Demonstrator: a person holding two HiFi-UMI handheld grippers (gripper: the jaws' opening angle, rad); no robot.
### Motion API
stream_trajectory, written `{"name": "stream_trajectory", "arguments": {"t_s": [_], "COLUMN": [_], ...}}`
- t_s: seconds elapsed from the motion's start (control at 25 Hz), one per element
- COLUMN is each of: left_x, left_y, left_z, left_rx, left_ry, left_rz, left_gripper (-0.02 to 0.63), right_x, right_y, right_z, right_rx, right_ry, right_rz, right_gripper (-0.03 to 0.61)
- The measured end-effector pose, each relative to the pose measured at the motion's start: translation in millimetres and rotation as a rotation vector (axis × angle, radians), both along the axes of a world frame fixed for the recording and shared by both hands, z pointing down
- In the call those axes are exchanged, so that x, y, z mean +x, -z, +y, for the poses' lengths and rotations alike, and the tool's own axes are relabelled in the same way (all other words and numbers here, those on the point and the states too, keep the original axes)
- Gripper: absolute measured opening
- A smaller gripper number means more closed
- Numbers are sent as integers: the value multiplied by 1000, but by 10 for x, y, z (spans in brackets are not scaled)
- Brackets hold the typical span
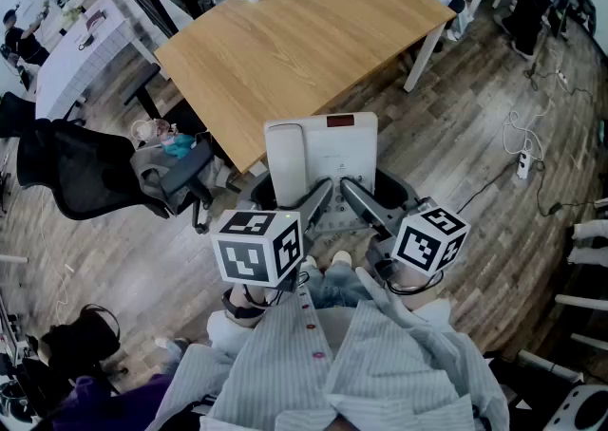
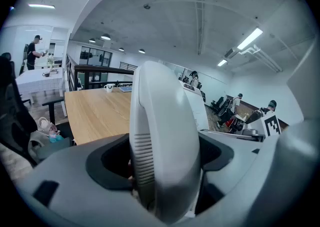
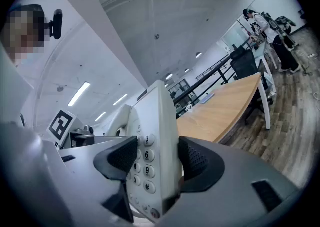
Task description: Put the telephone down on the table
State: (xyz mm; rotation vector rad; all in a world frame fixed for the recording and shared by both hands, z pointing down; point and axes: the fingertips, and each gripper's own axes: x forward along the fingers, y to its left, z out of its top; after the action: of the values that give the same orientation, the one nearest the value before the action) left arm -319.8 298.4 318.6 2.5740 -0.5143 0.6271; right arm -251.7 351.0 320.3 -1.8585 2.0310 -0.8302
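The left gripper (image 2: 165, 163) is seen with its jaws spread wide and closed on the telephone (image 2: 162, 131), the handset side being clamped between the two dark pads. The right gripper (image 3: 155, 163) is also widely opened and closed on the same telephone (image 3: 150, 141): one pad is pressed on the face with the number keys (image 3: 146, 163), the other on the back. In the head view the left gripper (image 1: 321, 196) and the right gripper (image 1: 353, 196) are shown side by side at the near end of the telephone (image 1: 321, 156), which is held in the air in front of them, just before the near corner of the table (image 1: 294, 40). The keys are shown only in the right gripper view, the ribbed end of the handset only in the left gripper view, and a red strip (image 1: 339, 121) at the far end only in the head view. The long axis of the telephone is directed away from both grippers, toward the table.
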Motion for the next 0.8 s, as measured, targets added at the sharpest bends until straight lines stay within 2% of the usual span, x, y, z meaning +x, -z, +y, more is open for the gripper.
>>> {"name": "stream_trajectory", "arguments": {"t_s": [0.28, 0.8], "left_x": [67, 148], "left_y": [39, 34], "left_z": [38, 417], "left_rx": [7, 23], "left_ry": [9, 11], "left_rz": [7, 18], "left_gripper": [393, 393], "right_x": [73, 156], "right_y": [37, 32], "right_z": [34, 404], "right_rx": [9, 20], "right_ry": [6, 14], "right_rz": [2, 10], "right_gripper": [262, 264]}}
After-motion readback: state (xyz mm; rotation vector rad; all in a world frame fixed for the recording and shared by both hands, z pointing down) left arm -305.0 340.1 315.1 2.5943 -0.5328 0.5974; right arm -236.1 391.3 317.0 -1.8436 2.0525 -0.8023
